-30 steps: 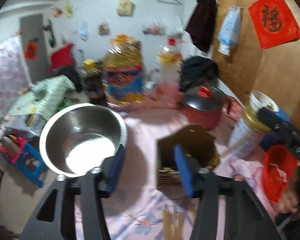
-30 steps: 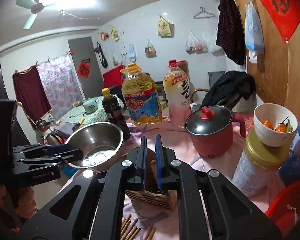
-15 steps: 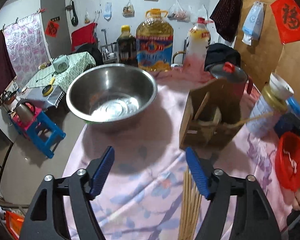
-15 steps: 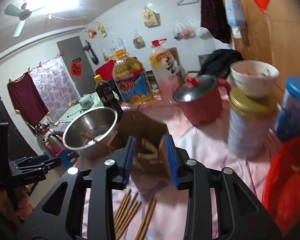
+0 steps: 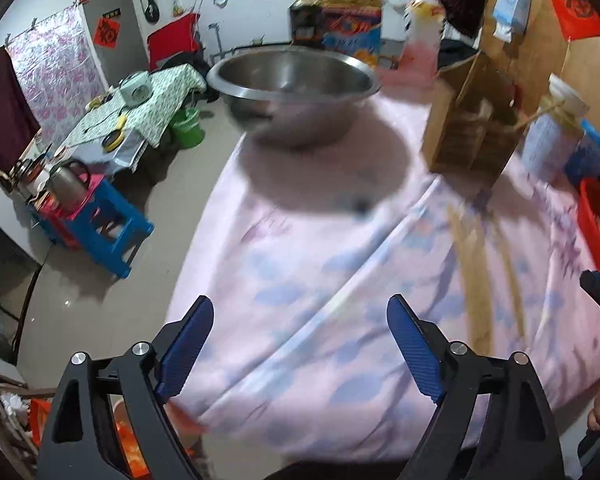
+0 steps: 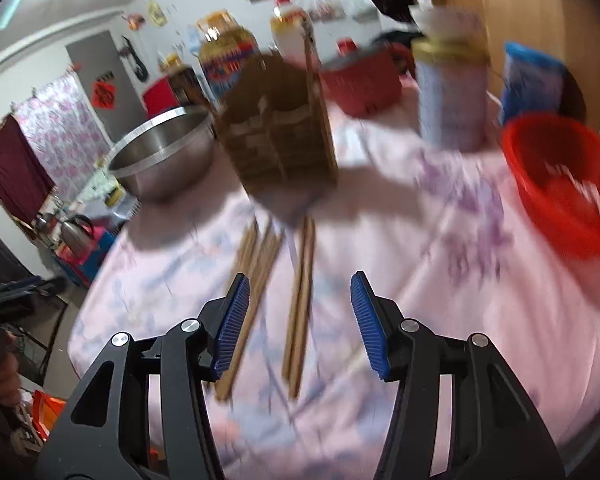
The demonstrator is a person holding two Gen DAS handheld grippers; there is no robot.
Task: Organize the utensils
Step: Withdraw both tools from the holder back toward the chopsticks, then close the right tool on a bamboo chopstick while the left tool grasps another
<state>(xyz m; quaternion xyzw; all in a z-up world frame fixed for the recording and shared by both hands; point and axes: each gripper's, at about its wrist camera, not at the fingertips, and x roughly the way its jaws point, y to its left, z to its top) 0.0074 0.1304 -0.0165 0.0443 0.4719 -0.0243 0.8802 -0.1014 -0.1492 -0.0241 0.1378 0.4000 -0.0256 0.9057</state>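
Both tools are gaping, jaws just widening: right tool hanging over chopsticks on the surface, left tool empty.

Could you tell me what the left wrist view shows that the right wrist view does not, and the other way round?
Only the left wrist view: the open left gripper over bare pink cloth, and a blue stool on the floor.
Only the right wrist view: the open right gripper above the chopsticks, and a red pot.
Both: chopsticks on the tablecloth, wooden holder, steel bowl, red basket.
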